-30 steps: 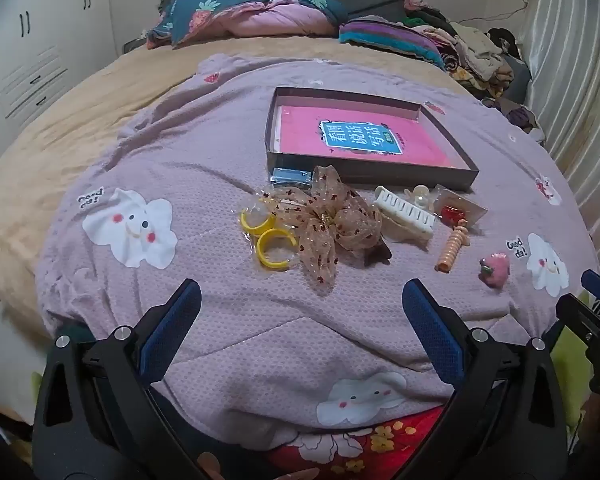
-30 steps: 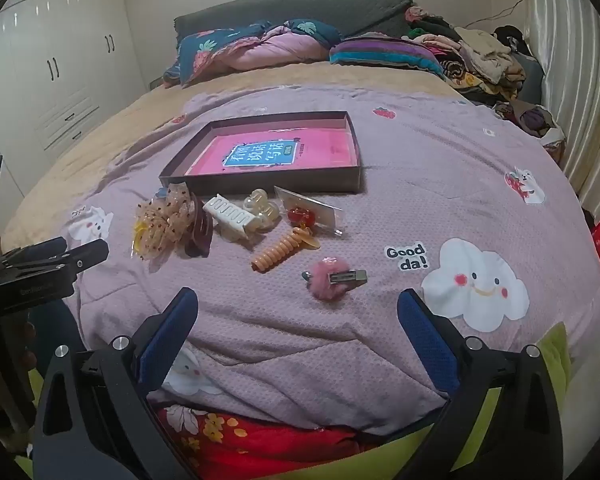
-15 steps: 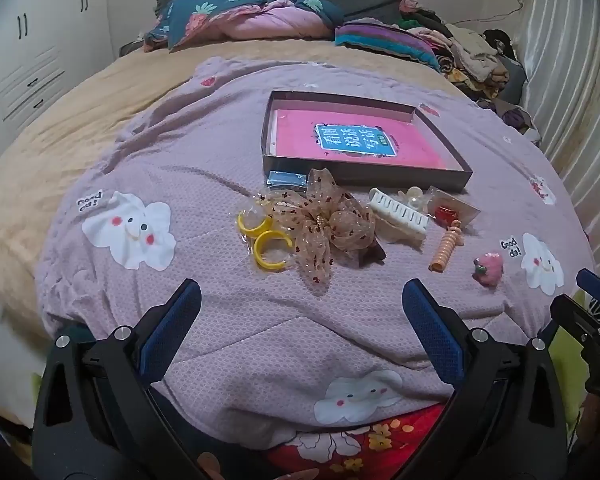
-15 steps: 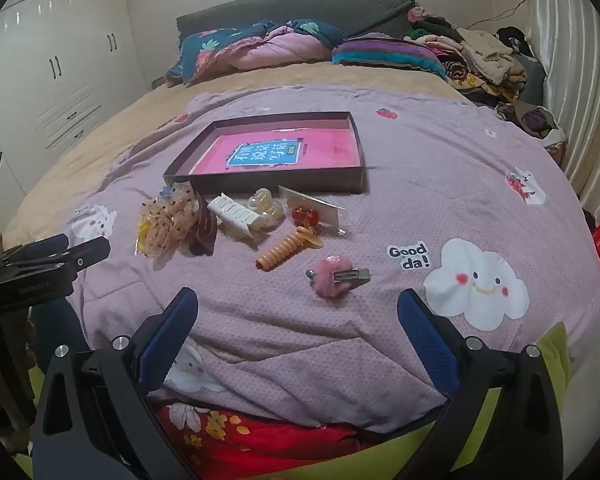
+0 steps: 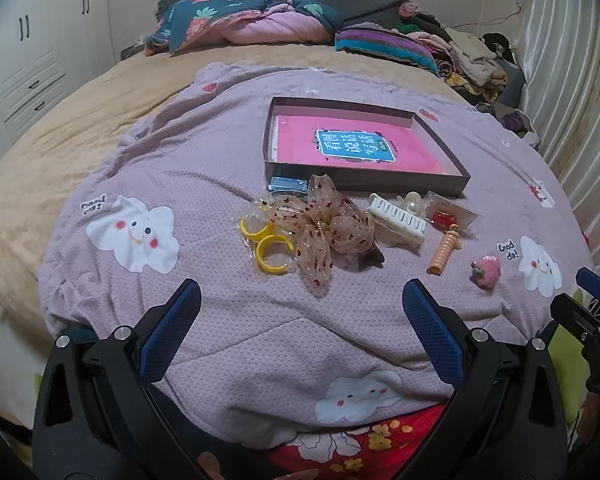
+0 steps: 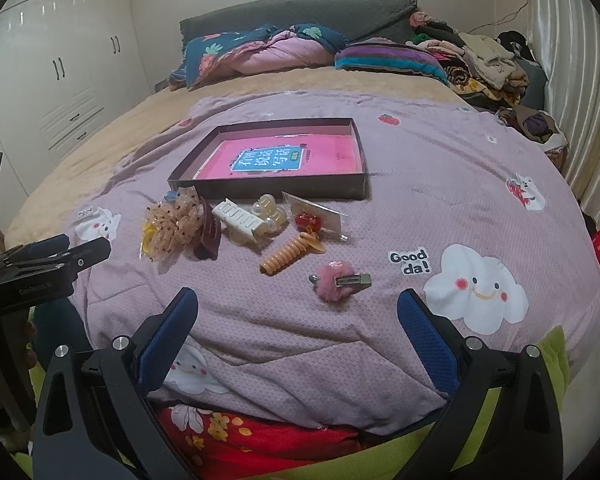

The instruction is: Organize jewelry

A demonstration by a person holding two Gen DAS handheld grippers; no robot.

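Both my claws, left claw (image 5: 300, 322) and right claw (image 6: 298, 322), released, hovering over the bed's purple blanket (image 6: 440, 184). Pink fuzzy hair clip (image 6: 336, 278) lies nearest; tray (image 6: 284, 190) beyond.

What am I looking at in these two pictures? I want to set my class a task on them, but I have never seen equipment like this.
A person holds a two-finger gripper in each hand; each carries a wide-angle camera looking along its fingers. One picture comes from the left gripper, one from the right gripper. Both are open and hold nothing. On the purple blanket lie hair accessories: yellow rings, a sheer bow, a white claw clip, an orange spiral tie and a pink fluffy clip. Behind them sits a shallow box containing a pink book.
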